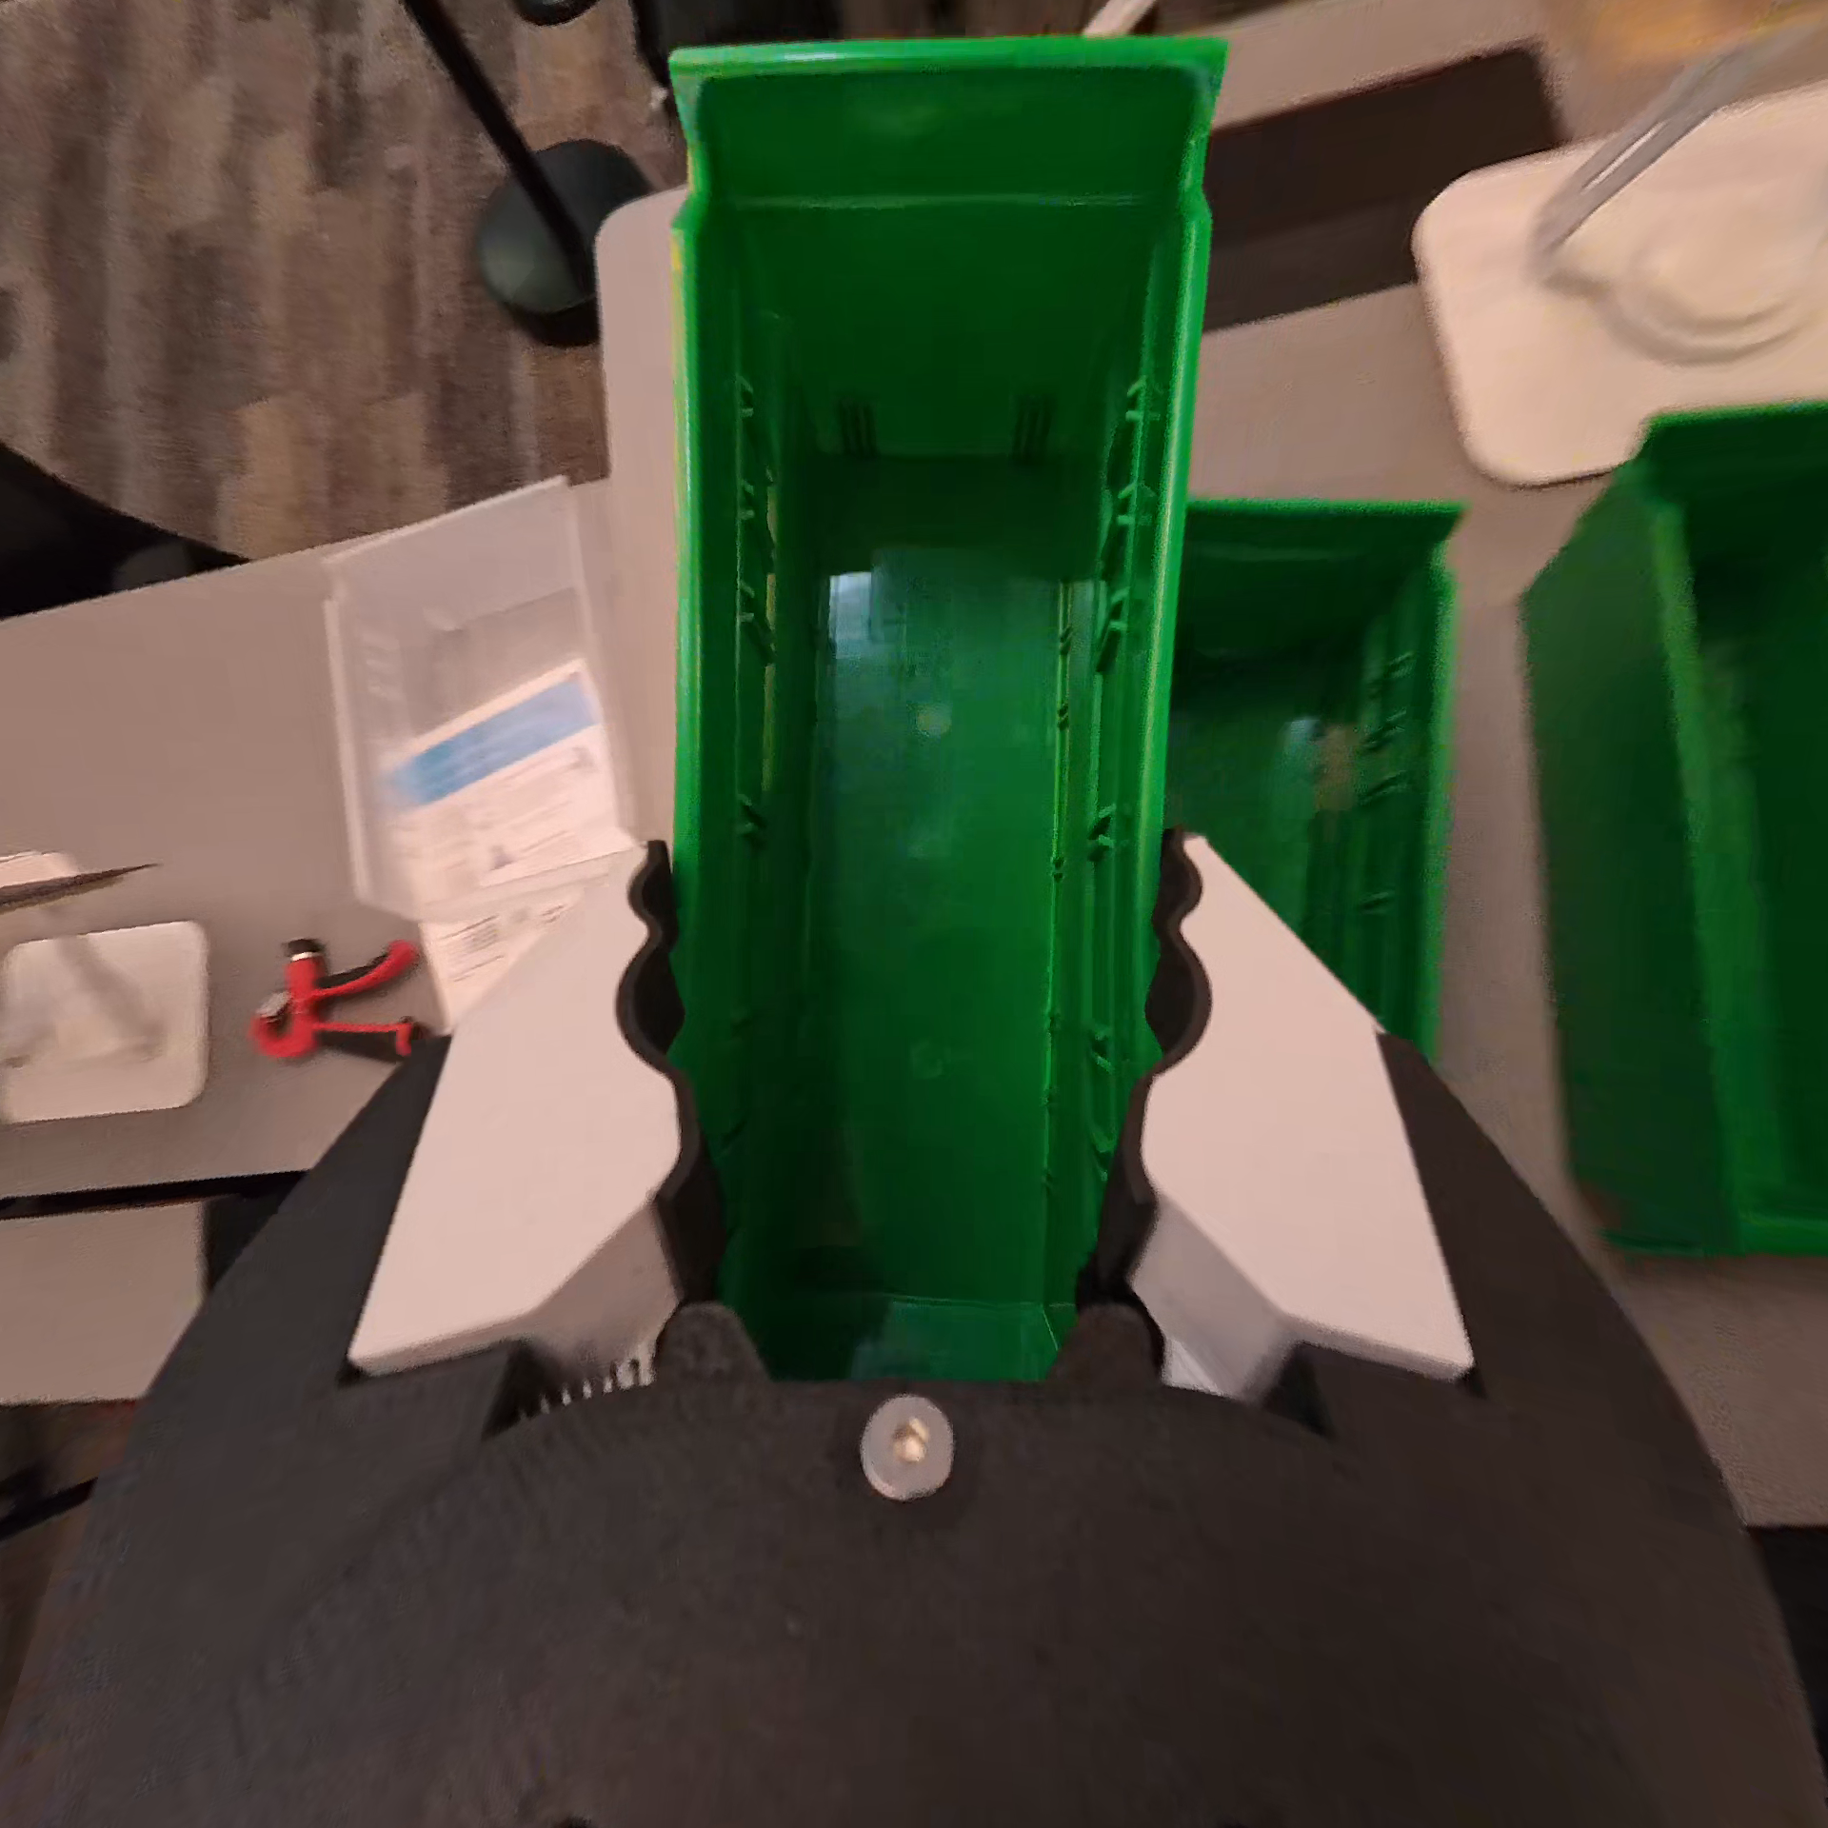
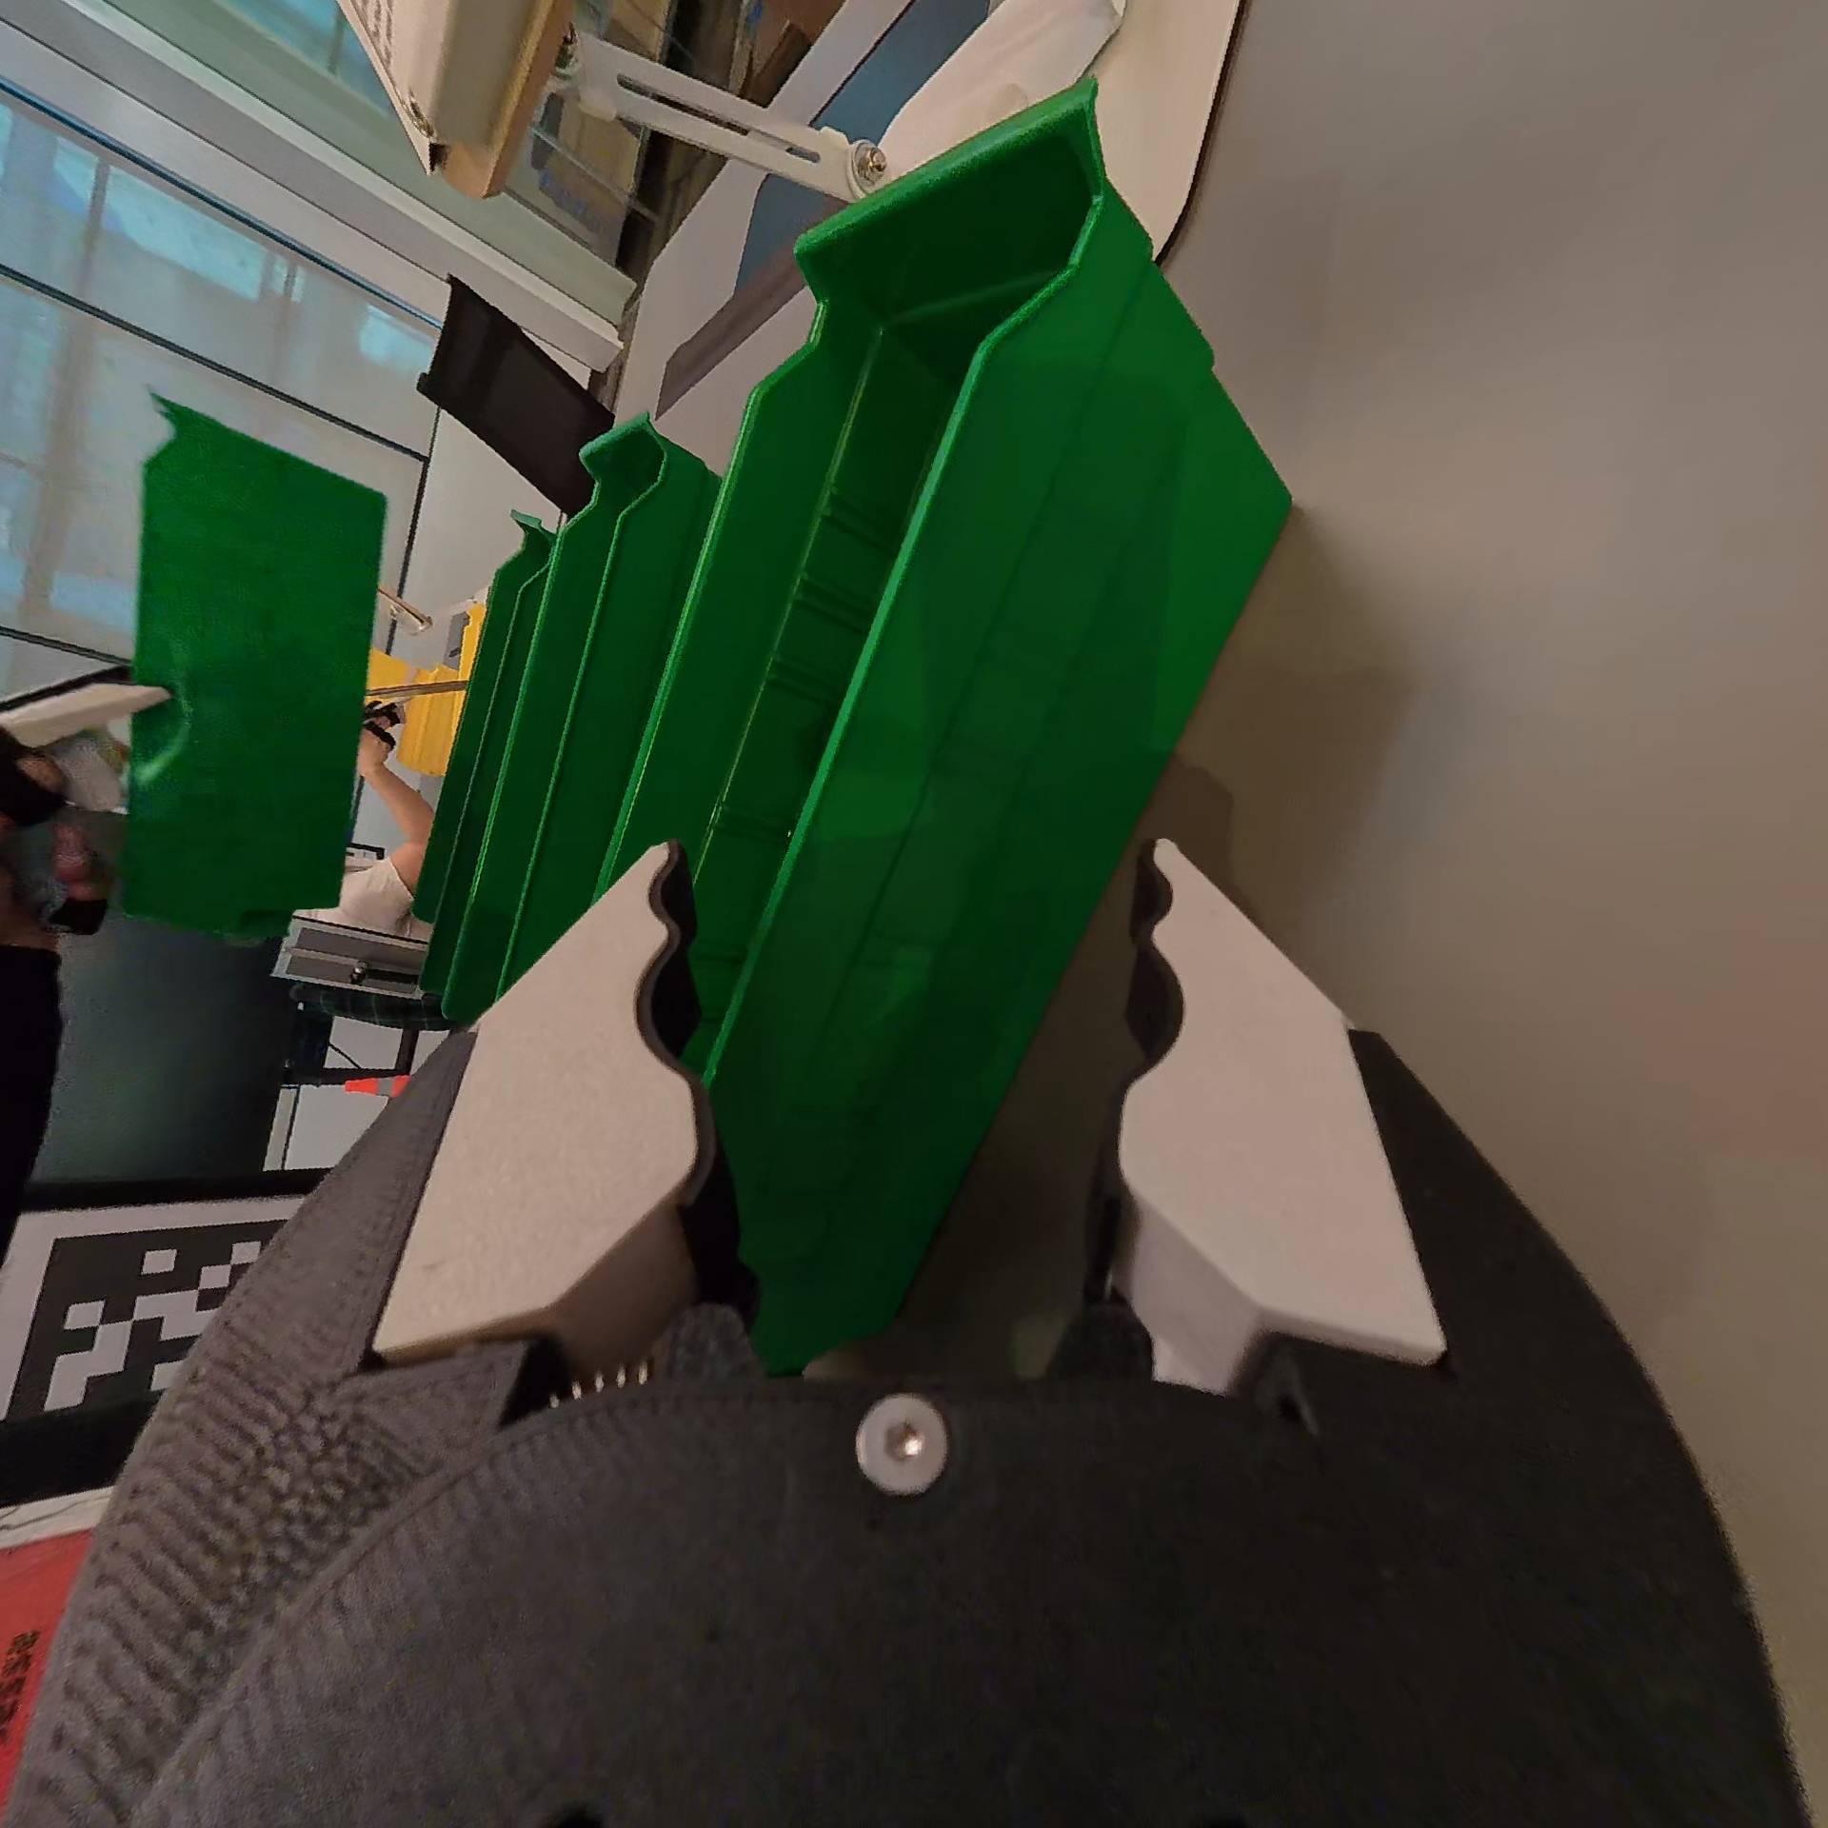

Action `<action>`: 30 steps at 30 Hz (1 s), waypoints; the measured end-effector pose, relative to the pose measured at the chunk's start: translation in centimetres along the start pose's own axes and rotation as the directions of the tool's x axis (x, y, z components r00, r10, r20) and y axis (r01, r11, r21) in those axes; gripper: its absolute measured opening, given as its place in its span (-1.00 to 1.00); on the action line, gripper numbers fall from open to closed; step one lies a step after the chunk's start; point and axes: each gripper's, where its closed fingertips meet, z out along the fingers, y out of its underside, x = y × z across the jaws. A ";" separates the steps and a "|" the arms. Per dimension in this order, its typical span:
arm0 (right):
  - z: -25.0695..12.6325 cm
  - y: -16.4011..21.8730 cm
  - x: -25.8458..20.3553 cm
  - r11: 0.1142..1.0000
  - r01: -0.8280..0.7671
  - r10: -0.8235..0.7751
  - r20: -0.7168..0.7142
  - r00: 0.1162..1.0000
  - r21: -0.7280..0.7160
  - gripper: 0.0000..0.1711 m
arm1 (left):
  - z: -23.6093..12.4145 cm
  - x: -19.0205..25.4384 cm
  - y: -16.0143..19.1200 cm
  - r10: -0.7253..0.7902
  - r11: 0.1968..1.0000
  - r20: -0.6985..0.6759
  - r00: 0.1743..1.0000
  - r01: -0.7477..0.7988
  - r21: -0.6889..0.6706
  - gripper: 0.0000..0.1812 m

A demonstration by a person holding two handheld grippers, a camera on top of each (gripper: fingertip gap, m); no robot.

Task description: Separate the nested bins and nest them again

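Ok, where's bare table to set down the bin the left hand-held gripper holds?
Bare grey table lies left of the held bin, between the clear plastic case and red clip. The right is crowded: two more green bins.

Held bin (image 1: 930,692) raised over table (image 1: 148,712), two bins (image 1: 1316,752) to its right

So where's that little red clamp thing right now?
In the left wrist view the red clamp lies on the grey table, left of the left gripper, between a white block and a clear plastic package.
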 end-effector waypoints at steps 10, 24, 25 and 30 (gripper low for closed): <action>0.4 0.2 -0.1 1.000 -0.006 0.005 -0.028 1.000 -0.002 0.03 | 8.7 -2.8 7.5 -0.031 0.992 -0.026 0.999 0.027 -0.122 0.07; 0.7 -0.1 -1.0 1.000 0.014 -0.014 -0.046 0.999 -0.008 0.04 | 11.6 -0.8 10.6 -0.064 0.983 -0.083 0.995 0.048 -0.176 0.32; 0.7 -0.2 -1.2 1.000 0.025 -0.025 -0.052 0.998 -0.012 0.04 | 11.2 -1.2 10.3 -0.043 0.986 -0.061 0.997 0.033 -0.166 0.37; 1.1 0.2 -1.4 0.989 0.109 -0.123 -0.147 0.981 -0.099 -0.07 | 7.5 -0.1 6.7 -0.017 0.999 -0.039 0.999 0.015 -0.047 0.34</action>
